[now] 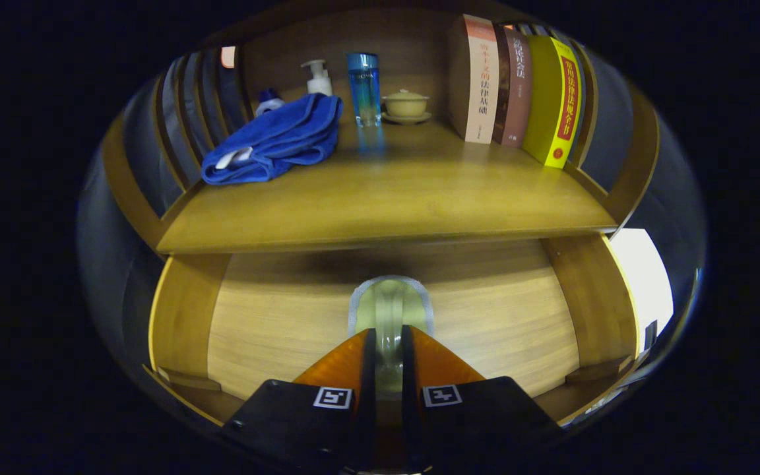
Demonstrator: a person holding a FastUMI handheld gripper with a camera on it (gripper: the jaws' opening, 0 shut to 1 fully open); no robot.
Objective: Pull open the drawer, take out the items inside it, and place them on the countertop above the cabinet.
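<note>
Gripper [388, 340] fingers pinch a clear glass [390, 310] between them, nearly closed, inside the open drawer [274, 330].

Both fingers press the glass's sides, and it stands over the drawer's wooden floor, under the countertop [386, 198]. Up there lie a blue towel [274, 138], a pump bottle [318, 78], a blue bottle [363, 89], a lidded cup on a saucer [406, 105] and upright books [518, 89].

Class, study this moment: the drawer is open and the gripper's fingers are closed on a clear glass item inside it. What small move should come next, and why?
Probably lift the glass straight up. The gripper has both fingers pressed on it, the drawer stands open, and the countertop overhangs just beyond, so it likely must rise and clear that edge before going onto the bare wood in front of the towel and books.
</note>
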